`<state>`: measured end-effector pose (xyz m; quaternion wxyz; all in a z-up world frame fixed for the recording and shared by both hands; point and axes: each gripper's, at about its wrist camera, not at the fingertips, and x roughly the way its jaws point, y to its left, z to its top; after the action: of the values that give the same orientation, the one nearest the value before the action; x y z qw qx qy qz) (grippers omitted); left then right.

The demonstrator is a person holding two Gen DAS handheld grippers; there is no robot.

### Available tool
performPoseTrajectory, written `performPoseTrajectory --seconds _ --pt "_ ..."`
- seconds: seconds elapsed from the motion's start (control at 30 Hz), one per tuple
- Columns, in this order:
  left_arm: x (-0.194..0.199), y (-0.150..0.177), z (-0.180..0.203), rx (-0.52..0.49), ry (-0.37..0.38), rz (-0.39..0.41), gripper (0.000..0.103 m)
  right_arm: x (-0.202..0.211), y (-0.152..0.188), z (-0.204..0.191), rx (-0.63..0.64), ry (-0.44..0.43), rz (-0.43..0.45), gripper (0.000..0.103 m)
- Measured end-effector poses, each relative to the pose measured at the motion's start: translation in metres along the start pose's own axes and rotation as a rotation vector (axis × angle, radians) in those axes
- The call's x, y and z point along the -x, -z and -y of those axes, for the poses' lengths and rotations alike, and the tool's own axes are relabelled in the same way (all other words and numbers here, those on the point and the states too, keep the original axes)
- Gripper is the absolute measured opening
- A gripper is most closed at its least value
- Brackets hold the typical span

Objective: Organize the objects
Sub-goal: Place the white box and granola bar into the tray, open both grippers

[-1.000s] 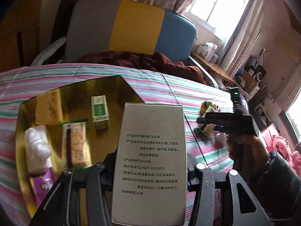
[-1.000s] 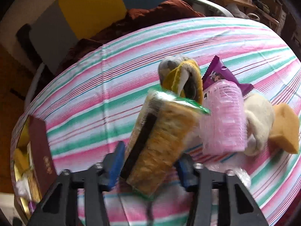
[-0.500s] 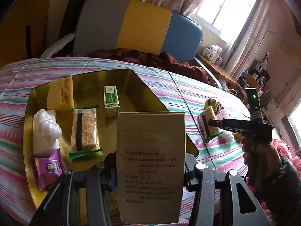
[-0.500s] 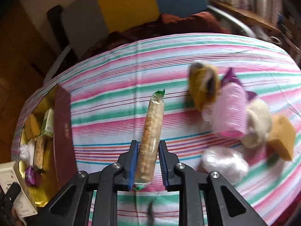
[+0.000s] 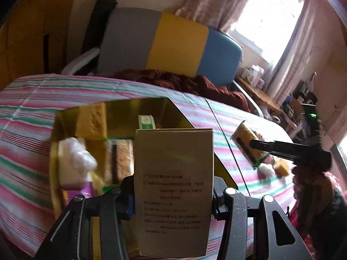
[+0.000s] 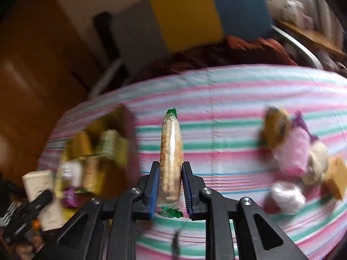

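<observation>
Striped in pink, green and white, the tablecloth point(image 5: 227, 117) covers a round table where a gold tray point(image 5: 130, 108) sits before a grey, yellow and blue chair back point(image 5: 169, 45). At left, the left gripper point(image 5: 173, 197) clamps an upright beige carton point(image 5: 173, 184) printed with black text, held above the tray's near edge. Lying in the tray are a yellow sponge point(image 5: 92, 121), a small green-and-white box point(image 5: 147, 121), a white plastic-wrapped bundle point(image 5: 74, 160) and a wrapped cracker bar point(image 5: 120, 160). At right, the right gripper point(image 6: 169, 189) grips a second clear-wrapped cracker pack point(image 6: 171, 151) edge-on, lifted clear of the cloth between the tray and a heap point(image 6: 299, 151) of unsorted items, among them a pink hair roller point(image 6: 297, 151) and another sponge point(image 6: 337, 182).
</observation>
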<state>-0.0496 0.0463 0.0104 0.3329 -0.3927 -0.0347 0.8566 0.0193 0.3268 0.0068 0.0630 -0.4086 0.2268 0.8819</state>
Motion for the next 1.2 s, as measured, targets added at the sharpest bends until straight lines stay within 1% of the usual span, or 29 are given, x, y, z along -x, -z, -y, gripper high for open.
performPoseTrajectory --seconds 0.07,0.1,0.13,0.17,0.2,0.27,0.3,0.33,0.4,0.43,0.47,0.5,0.67,0.77,1.2 --pt "0.004 -0.004 -0.009 0.014 -0.024 0.008 0.051 0.001 -0.001 -0.028 0.054 -0.054 0.001 0.019" --pt "0.004 -0.005 -0.013 0.016 -0.032 -0.001 0.051 -0.002 0.000 -0.043 0.086 -0.091 -0.010 0.021" --pt "0.003 -0.006 -0.017 0.024 -0.042 -0.006 0.053 -0.004 0.002 -0.056 0.108 -0.117 -0.014 0.027" --pt "0.003 -0.006 -0.024 0.057 -0.073 -0.007 0.068 -0.006 0.005 -0.070 0.132 -0.141 -0.019 0.033" --pt "0.005 -0.005 -0.029 0.083 -0.086 -0.003 0.080 -0.009 0.008 -0.083 0.149 -0.162 -0.032 0.043" --pt "0.011 -0.004 -0.037 0.118 -0.098 0.021 0.082 -0.017 0.014 -0.100 0.170 -0.186 -0.056 0.045" --pt "0.014 -0.004 -0.039 0.115 -0.113 0.030 0.082 -0.019 0.016 -0.104 0.177 -0.187 -0.065 0.045" --pt "0.017 -0.003 -0.039 0.105 -0.137 0.042 0.082 -0.022 0.020 -0.110 0.190 -0.183 -0.077 0.045" --pt "0.026 -0.002 -0.034 0.047 -0.219 0.077 0.082 -0.026 0.029 -0.122 0.233 -0.155 -0.087 0.045" --pt "0.029 -0.001 -0.032 0.015 -0.245 0.090 0.083 -0.026 0.034 -0.124 0.253 -0.138 -0.086 0.046" --pt "0.033 0.001 -0.028 -0.017 -0.292 0.109 0.086 -0.027 0.037 -0.127 0.267 -0.120 -0.085 0.046" --pt "0.036 0.002 -0.025 -0.032 -0.322 0.122 0.091 -0.028 0.041 -0.130 0.285 -0.095 -0.081 0.046" --pt "0.047 0.005 -0.015 -0.081 -0.415 0.170 0.094 -0.027 0.052 -0.128 0.333 -0.030 -0.065 0.049" --pt "0.051 0.007 -0.008 -0.106 -0.433 0.184 0.098 -0.025 0.056 -0.126 0.337 -0.016 -0.055 0.049" --pt "0.055 0.011 0.019 -0.198 -0.460 0.203 0.098 -0.006 0.056 -0.112 0.304 0.013 -0.007 0.050"
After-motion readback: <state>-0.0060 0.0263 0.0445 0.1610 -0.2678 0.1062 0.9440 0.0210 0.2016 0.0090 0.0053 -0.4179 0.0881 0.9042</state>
